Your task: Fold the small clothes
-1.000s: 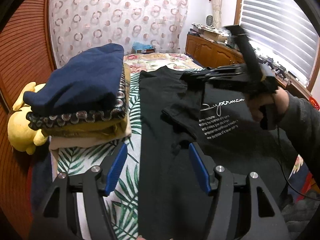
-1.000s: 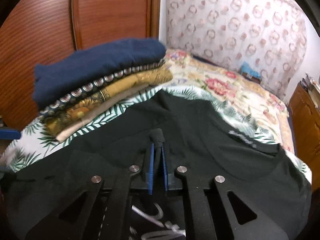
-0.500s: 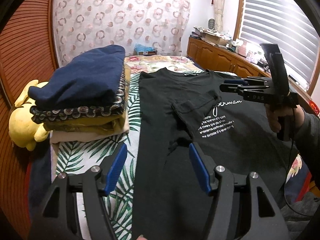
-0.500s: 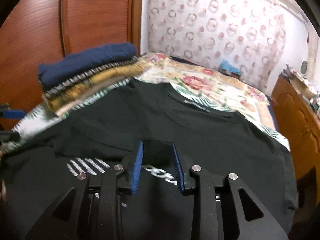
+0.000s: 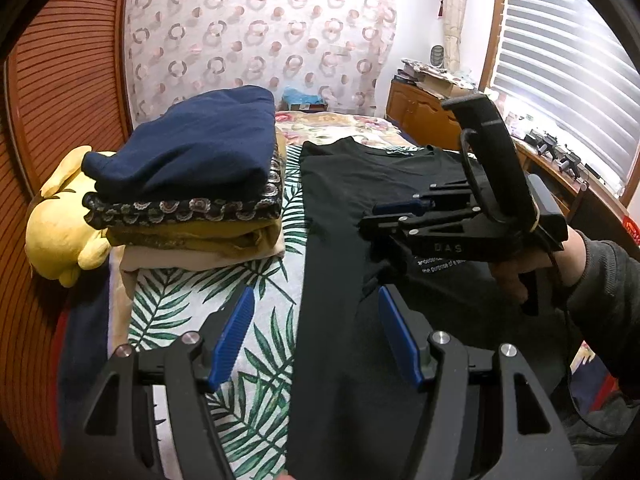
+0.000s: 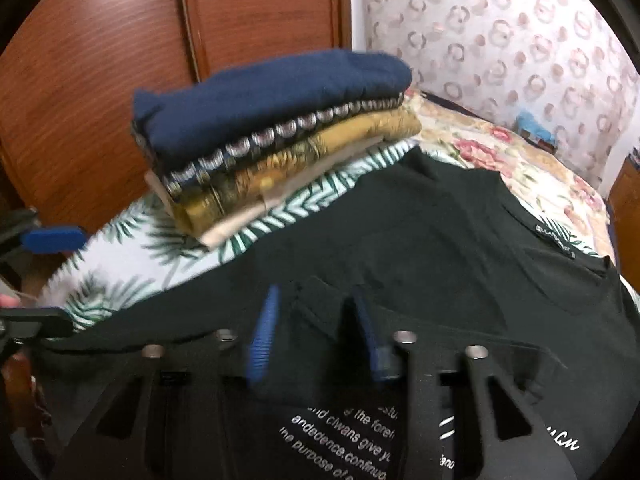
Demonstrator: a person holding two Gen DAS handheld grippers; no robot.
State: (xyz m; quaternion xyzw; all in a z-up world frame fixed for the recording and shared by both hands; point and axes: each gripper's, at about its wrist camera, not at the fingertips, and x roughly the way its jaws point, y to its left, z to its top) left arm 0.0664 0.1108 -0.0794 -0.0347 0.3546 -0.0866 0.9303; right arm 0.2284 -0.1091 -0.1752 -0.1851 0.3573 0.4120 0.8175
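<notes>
1. Black T-shirt (image 5: 340,208) lies flat on the leaf-print sheet (image 5: 256,320), under and ahead of both grippers.
2. Left gripper (image 5: 316,332): jaws wide apart, empty, straddling the shirt's left edge.
3. Right gripper (image 6: 316,328): jaws just narrowing, part-open, nothing clamped, above the folded-in sleeve (image 6: 320,300).
4. Folded stack (image 6: 272,136) sits ahead-left of it.

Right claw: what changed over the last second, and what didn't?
The right claw let go of the black T-shirt's sleeve, now folded over the black T-shirt; its jaws opened, then closed partway. The left claw stayed open over the shirt's edge; the folded stack is unchanged.
</notes>
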